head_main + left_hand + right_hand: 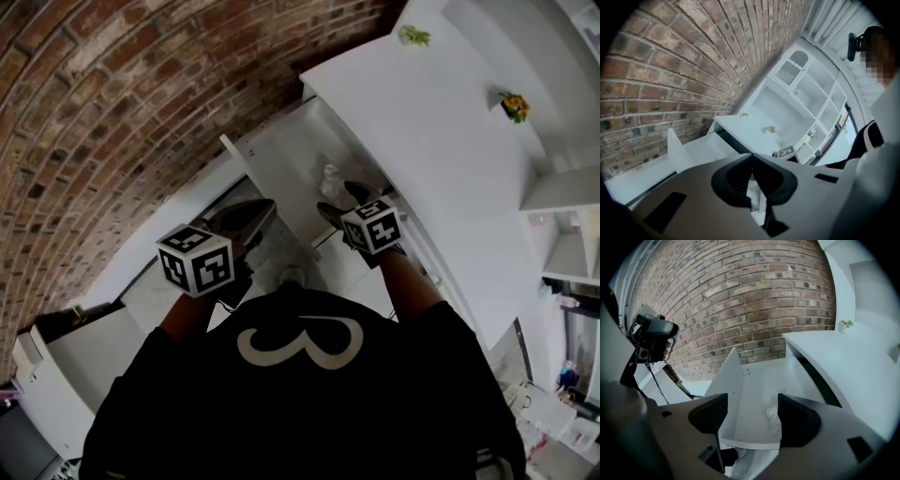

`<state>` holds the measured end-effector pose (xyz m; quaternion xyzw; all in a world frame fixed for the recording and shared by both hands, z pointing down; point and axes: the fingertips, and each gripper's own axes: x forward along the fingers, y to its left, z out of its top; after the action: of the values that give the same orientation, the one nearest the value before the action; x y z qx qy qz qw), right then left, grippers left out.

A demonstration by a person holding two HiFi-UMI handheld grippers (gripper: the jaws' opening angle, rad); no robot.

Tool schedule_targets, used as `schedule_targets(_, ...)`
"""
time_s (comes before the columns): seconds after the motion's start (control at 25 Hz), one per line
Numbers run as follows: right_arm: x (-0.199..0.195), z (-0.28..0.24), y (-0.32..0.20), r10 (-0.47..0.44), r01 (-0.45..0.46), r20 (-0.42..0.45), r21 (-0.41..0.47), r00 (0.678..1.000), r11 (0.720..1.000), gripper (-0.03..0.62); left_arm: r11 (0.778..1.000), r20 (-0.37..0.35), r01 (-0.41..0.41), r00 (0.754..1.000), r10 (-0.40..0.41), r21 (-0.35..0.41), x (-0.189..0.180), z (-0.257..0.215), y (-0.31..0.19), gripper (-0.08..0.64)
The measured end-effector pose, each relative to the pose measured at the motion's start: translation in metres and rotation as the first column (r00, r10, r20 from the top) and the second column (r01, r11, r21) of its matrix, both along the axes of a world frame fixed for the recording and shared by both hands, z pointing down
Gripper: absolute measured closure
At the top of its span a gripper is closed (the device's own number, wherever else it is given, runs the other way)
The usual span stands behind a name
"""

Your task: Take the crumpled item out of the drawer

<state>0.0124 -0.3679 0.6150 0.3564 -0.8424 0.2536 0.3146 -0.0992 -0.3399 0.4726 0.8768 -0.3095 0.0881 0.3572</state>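
**Miss-or-snag risk on the reach into the drawer**

Risks, left to right:
- Could nudge the drawer [281,155] with the left gripper [265,208], parked near its left wall at centre-left of the head view. Better kept clear.
- Could clip the drawer's front edge on the way down. In the right gripper view it runs across the lower centre of the frame, right under the open gap.
- Could push the crumpled item [774,418] aside instead of pinching it. It lies on the drawer floor near the front, just right of centre in that view, hard by the right-hand pad and well off the left-hand one. Closing from here would probably drag it, not trap it.
- Looks thin, pale and light, so likely to skid on the smooth floor or slip from a shallow pinch. Judgement only; can't tell the material.
- Could scrape the white top [843,366] overhanging at the right of the frame if lifted out too far that way.

Tool, left to right:
- Reading the left gripper as closed, pad tips pressed together at lower centre of its own view, nothing between them, touching nothing.
- Reading the right gripper [752,417] as wide open, hovering over the drawer's front end, holding nothing and not yet in contact with the crumpled item or the drawer.
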Motion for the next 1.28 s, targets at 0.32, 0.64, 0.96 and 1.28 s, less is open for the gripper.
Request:
schedule_targets(0.32,0.008,0.074,-0.026,0.012,-0.028,-0.136,-0.113,0.991,0.993,0.284,0.999,0.019,0.043,0.999,-0.042,-0.032,-0.021,0.014,-0.021,0.557)
schedule_targets(0.64,0.003,0.128,-0.035,-0.059,-0.008,-0.251,-0.256,0.966,0.967,0.288,0.996,0.038,0.058,0.998,-0.055,-0.07,-0.031,0.03,-0.036,0.557)
schedule_targets(0.96,0.004,0.17,-0.043,-0.162,0.027,-0.363,-0.349,0.918,0.937,0.281,0.988,0.058,0.13,0.99,-0.126,-0.08,-0.06,0.041,-0.048,0.557)
schedule_targets(1.28,0.012,0.192,-0.049,-0.204,0.016,-0.444,-0.39,0.872,0.921,0.31,0.974,0.076,0.189,0.981,-0.181,-0.123,-0.082,0.06,-0.041,0.557)
